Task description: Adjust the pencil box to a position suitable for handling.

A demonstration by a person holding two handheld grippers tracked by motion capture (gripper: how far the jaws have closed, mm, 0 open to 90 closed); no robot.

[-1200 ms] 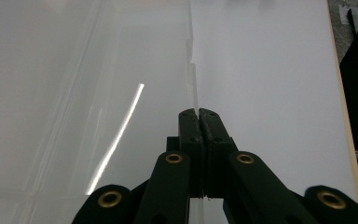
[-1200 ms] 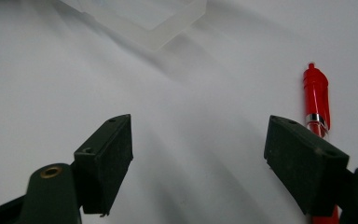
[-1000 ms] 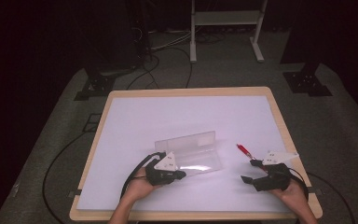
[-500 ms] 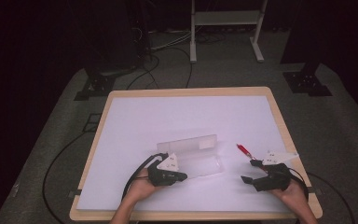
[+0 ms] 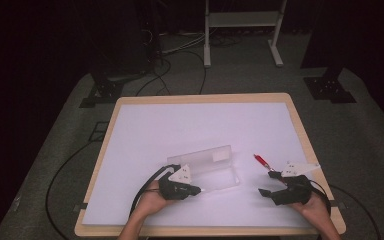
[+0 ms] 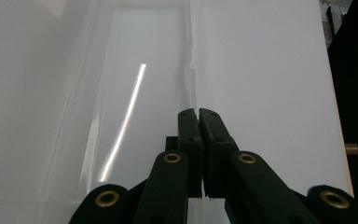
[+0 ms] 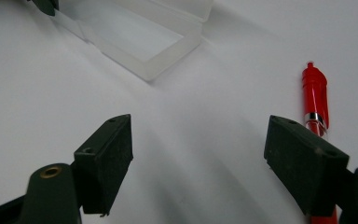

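A clear plastic box (image 5: 207, 170) lies open a little below the middle of the white table (image 5: 180, 125), lid standing at its far side. The left gripper (image 6: 199, 113) is clenched on the box's near wall. At three o'clock from the box lies a red pen (image 7: 315, 95), just beside one tip of the right gripper (image 7: 198, 140), whose jaws gape wide with nothing between them.

Clear glossy plastic case (image 5: 207, 167), shiny red plastic pen (image 7: 315, 93), wood-edged matt white table (image 5: 180, 125)
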